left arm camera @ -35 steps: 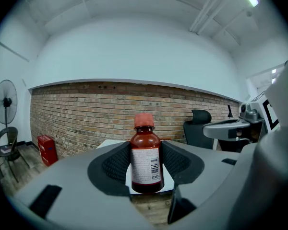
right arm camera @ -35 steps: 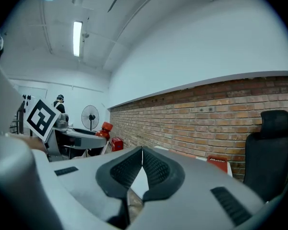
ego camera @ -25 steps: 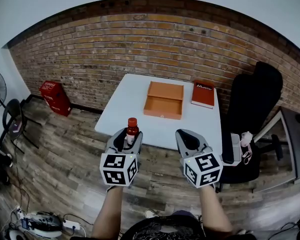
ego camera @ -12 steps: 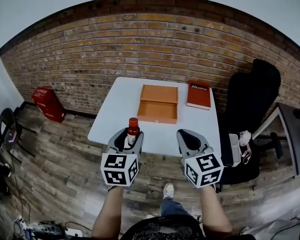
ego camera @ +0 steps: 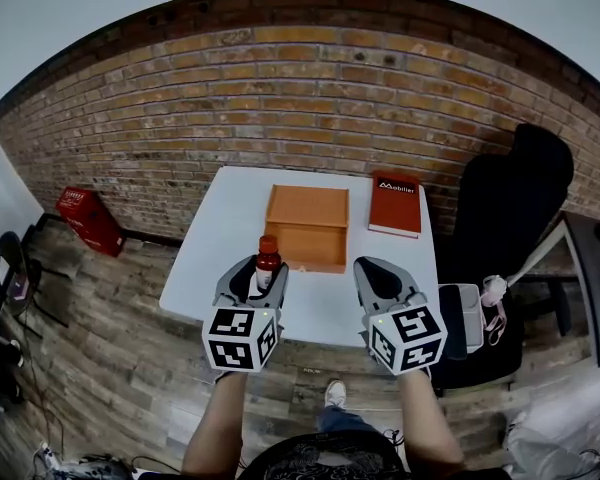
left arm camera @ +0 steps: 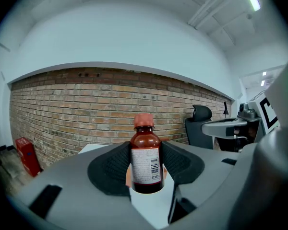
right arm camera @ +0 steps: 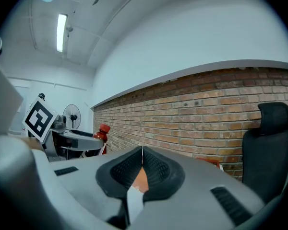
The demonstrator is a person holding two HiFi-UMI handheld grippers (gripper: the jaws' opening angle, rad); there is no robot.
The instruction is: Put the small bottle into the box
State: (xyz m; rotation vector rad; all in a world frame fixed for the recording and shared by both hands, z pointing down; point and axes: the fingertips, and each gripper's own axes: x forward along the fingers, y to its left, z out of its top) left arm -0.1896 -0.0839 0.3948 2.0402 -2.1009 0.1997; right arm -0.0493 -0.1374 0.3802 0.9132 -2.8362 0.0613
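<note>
A small brown bottle (ego camera: 267,262) with an orange-red cap stands upright between the jaws of my left gripper (ego camera: 261,273), which is shut on it. In the left gripper view the bottle (left arm camera: 146,163) shows its white label, with the black pads pressed against both sides. The open orange box (ego camera: 306,227) lies on the white table (ego camera: 220,235), just beyond the bottle. My right gripper (ego camera: 377,276) hovers over the table's near edge, shut with nothing in it; its pads (right arm camera: 151,166) meet in the right gripper view, where the bottle (right arm camera: 102,132) appears at the left.
A red book (ego camera: 395,204) lies on the table right of the box. A black office chair (ego camera: 505,218) stands at the right. A red crate (ego camera: 83,218) sits on the wooden floor at the left. A brick wall (ego camera: 310,98) runs behind the table.
The table and box have come closer in the head view as the person stepped forward. Both grippers hold the same pose, with the bottle still held in the left one.
</note>
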